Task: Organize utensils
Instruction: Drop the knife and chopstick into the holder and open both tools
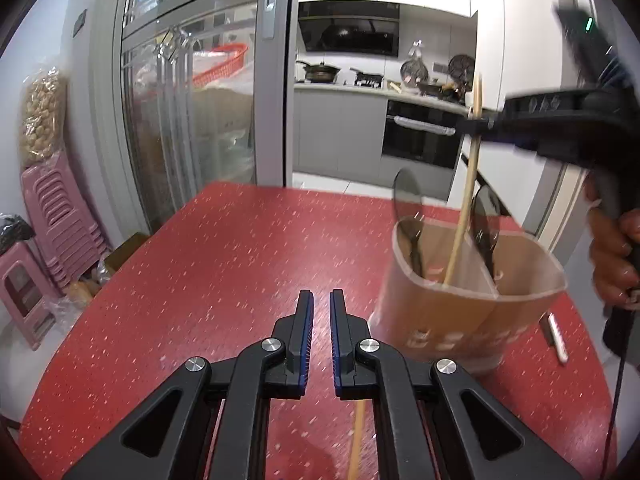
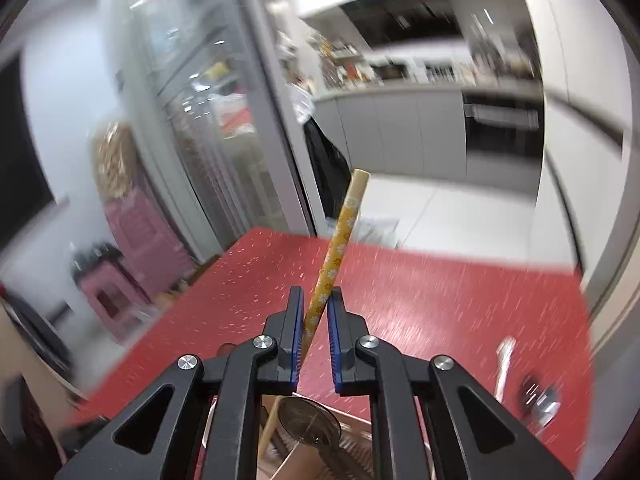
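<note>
A brown utensil holder (image 1: 460, 304) with two compartments stands on the red table (image 1: 224, 264), right of my left gripper (image 1: 321, 300). Dark spoons (image 1: 406, 196) stand in it. My left gripper is shut with nothing between its fingers, and a chopstick (image 1: 356, 440) lies on the table beneath it. My right gripper (image 1: 476, 122) hovers above the holder, shut on a yellow flowered chopstick (image 2: 340, 240). That chopstick leans between the pads of the right gripper (image 2: 316, 300), and its lower end reaches into the holder's left compartment. A spoon bowl (image 2: 308, 420) shows below the fingers.
A white-handled utensil (image 1: 554, 336) lies on the table right of the holder, and a shiny metal piece (image 2: 540, 400) lies beside it. Pink stools (image 1: 52, 216) stand left of the table. A glass sliding door (image 1: 192, 92) is behind. A hand (image 1: 612, 256) grips the right gripper's handle.
</note>
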Demonstrator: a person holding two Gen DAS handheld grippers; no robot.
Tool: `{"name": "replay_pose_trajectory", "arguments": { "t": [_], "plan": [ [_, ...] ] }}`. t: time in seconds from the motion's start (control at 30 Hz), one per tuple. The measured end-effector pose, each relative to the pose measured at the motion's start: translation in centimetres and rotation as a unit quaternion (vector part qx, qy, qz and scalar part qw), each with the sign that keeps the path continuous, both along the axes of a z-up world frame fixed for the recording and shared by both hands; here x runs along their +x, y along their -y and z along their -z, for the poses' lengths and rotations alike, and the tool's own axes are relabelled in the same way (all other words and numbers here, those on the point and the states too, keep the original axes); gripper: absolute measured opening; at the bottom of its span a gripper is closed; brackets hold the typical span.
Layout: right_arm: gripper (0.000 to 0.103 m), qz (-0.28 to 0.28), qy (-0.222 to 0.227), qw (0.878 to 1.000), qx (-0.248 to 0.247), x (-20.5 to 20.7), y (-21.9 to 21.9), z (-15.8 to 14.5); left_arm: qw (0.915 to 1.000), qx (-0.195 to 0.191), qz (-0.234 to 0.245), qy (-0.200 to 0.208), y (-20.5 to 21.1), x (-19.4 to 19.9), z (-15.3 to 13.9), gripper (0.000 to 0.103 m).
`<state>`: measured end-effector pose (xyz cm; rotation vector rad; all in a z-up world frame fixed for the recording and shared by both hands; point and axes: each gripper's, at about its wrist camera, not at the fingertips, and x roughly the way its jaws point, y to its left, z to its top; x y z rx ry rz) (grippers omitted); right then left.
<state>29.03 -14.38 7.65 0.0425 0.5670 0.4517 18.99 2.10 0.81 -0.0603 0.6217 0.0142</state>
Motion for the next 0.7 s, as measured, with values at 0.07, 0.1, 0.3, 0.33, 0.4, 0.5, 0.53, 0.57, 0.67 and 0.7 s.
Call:
{"name": "replay_pose_trajectory", "arguments": {
  "t": [0.07,0.1,0.3,0.33,0.4,0.5,0.53,0.57,0.67,0.7],
  "plan": [
    [0.008,-0.005,0.044,0.998,-0.041,-1.5,-1.7,-0.9,1.0000,-0.004,-0.004,-0.009,-0.4,-0.3,0.4,0.033],
    [0.008,-0.009,0.062,0.996,-0.057,-2.0,-2.3,-1.2,0.9999,-0.006,-0.005,-0.012,-0.6,-0.4,0.6,0.033],
    [0.008,-0.027,0.066,0.994,-0.080,-3.2,-4.1,-1.2,0.9997,-0.009,-0.010,-0.019,-1.3,-1.2,1.2,0.033],
    [0.008,-0.028,0.050,0.996,-0.066,-2.9,-3.9,-0.9,0.9997,-0.010,-0.011,-0.019,-1.4,-1.4,1.2,0.033],
    [0.008,-0.031,0.016,0.999,-0.039,-2.4,-3.3,-0.1,0.9996,-0.014,-0.012,-0.020,-1.7,-1.7,1.3,0.033],
    [0.008,-0.040,-0.015,0.998,-0.040,-1.9,-3.3,0.9,0.9993,-0.025,-0.012,-0.025,-2.0,-1.8,1.4,0.036],
    [0.011,-0.044,-0.022,0.998,-0.043,-2.1,-3.2,1.3,0.9992,-0.027,-0.012,-0.026,-2.1,-1.9,1.3,0.077],
    [0.016,-0.049,-0.032,0.997,-0.046,-2.1,-3.2,1.5,0.9990,-0.030,-0.015,-0.029,-2.4,-1.6,1.3,0.103],
    [0.074,-0.046,-0.036,0.997,-0.041,-3.0,-2.6,1.2,0.9991,-0.032,-0.026,-0.013,-2.7,-2.2,1.0,0.103],
    [0.074,-0.045,-0.030,0.998,-0.032,-3.5,-2.2,0.9,0.9992,-0.030,-0.020,-0.016,-2.7,-2.2,1.0,0.103]
  ]
}}
